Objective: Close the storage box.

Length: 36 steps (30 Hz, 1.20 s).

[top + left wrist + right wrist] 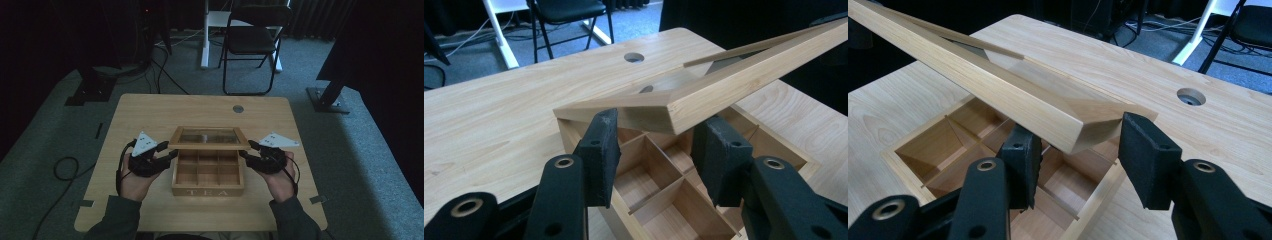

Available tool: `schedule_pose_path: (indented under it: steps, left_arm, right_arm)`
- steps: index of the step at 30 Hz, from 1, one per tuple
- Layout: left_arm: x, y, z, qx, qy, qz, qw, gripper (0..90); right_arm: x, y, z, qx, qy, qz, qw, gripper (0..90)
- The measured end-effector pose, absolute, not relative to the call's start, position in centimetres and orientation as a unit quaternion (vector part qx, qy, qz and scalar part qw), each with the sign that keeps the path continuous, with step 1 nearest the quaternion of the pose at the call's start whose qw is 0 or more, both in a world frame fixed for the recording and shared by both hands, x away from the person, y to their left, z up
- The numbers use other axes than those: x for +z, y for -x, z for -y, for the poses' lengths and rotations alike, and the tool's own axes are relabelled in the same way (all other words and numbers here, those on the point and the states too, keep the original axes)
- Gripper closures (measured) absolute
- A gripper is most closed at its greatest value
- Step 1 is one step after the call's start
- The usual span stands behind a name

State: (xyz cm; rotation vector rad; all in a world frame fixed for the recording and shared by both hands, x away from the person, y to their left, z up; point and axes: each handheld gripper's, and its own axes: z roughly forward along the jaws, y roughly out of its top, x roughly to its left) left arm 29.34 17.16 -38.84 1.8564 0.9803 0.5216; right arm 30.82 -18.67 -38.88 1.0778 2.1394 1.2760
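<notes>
A wooden tea box (207, 191) marked TEA stands in the middle of the table, its divided compartments (650, 159) bare. Its glass-paned lid (209, 145) is lifted partway off the front and slopes up over the box. My left gripper (172, 151) is at the lid's front left corner, and in the left gripper view that corner (669, 112) sits between my pads (604, 145). My right gripper (245, 151) is at the front right corner, and the right gripper view shows the corner (1075, 132) between its pads (1143, 150). Both sets of pads touch the lid (973, 75).
The light wooden table (150, 112) has a round cable hole (238, 108) behind the box. A black folding chair (252, 40) and dark stand bases (92, 87) stand on the carpet beyond the far edge. A cable loops on the floor at the left (65, 167).
</notes>
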Motion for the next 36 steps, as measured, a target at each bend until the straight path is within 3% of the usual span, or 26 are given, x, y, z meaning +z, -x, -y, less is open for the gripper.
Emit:
schedule_pose_path:
  steps: [36]
  left_arm:
    - [-40.5,-28.2,-17.1,0.195,-0.759,-0.409,0.467,52.5]
  right_arm:
    - [-40.9,-29.6,18.9,0.463,-0.391,-0.77,0.198,50.1]
